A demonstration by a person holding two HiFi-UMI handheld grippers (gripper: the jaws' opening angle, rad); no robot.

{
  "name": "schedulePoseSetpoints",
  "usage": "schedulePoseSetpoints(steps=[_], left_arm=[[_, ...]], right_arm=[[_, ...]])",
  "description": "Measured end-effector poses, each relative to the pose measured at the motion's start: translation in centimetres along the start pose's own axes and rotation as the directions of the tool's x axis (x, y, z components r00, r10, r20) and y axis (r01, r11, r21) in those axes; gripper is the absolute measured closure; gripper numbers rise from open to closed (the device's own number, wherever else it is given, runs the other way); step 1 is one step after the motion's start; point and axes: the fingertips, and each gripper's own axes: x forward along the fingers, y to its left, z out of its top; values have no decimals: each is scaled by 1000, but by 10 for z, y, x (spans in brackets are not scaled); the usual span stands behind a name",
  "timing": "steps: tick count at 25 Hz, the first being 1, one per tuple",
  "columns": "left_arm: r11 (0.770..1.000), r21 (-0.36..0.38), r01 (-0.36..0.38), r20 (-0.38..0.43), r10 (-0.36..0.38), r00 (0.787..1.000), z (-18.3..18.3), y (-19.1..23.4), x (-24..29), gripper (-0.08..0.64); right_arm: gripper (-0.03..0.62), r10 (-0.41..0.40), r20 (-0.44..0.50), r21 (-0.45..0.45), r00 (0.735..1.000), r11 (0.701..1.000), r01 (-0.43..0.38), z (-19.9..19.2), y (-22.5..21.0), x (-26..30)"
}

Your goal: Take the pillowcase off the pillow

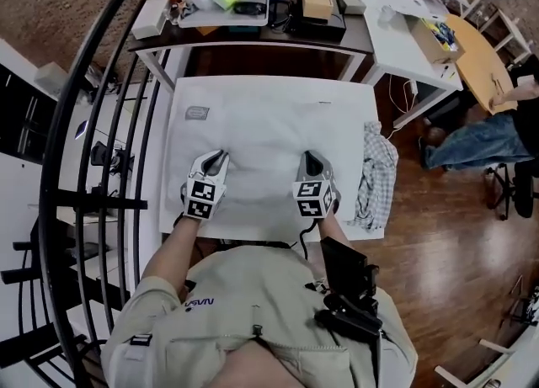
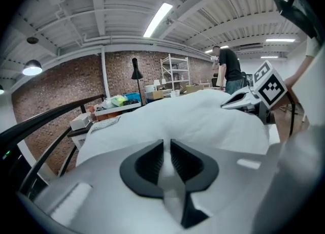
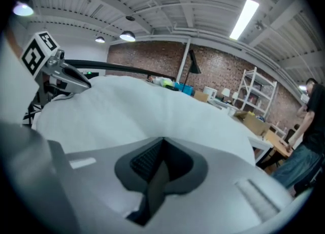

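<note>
Left gripper view: the left gripper (image 2: pixel 166 145) has its dark ribbed jaws drawn close, with a narrow fold of white pillowcase (image 2: pixel 203 121) pinched between the pads. Just past the jaws the cloth swells up into a smooth, plump white mound, the pillow still inside it. Right gripper view: the right gripper (image 3: pixel 161 145) has its jaws fully together, tips down against the same white cloth; whether any of it is caught there cannot be told. Head view: both grippers rest on the near edge of the pillowcase, well apart, with faint creases running between them. The pillow stretches away from them across a white table (image 1: pixel 168 209). Beside the right gripper, further right, lies a crumpled checked cloth (image 1: pixel 376 172)
</note>
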Motion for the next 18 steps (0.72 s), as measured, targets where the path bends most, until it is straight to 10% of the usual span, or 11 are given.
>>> schedulePoseSetpoints(steps=[12, 18], left_arm=[[982, -164, -96, 298, 143, 944, 79, -38, -129, 555], [993, -78, -84, 342, 105, 934, 73, -61, -210, 555]], right_arm=[[588, -115, 254, 211, 960, 976, 62, 60, -3, -103], [588, -193, 310, 293, 931, 951, 99, 73, 35, -186]])
